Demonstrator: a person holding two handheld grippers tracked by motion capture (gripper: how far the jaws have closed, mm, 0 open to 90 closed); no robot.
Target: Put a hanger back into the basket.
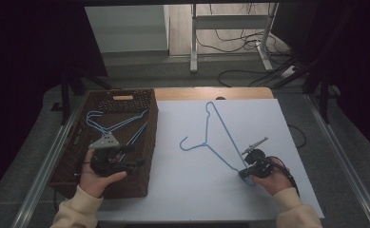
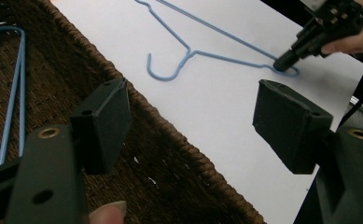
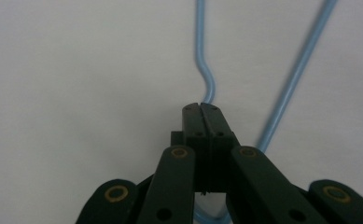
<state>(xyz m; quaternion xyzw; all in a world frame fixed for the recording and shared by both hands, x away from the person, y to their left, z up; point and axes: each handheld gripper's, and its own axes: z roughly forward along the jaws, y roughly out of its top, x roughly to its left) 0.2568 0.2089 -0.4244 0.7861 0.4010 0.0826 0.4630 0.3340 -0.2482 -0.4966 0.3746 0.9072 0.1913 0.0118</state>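
My right tongs (image 1: 245,174) clenched on blue hanger (image 1: 219,137) corner near mat (image 1: 182,190) front edge; left tongs (image 2: 193,126) released over basket (image 1: 147,142) rim.

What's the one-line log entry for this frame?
right gripper: shut on blue hanger, on white table | left gripper: open, over wicker basket

High cam overhead facing fwd/down; both tool cams close-up, sharing blue hanger (image 1: 219,137) on white tabletop (image 1: 182,185).

The right hand-held gripper (image 3: 201,108) is clamped on the blue wire hanger (image 3: 206,74) over the white tabletop (image 3: 76,70).
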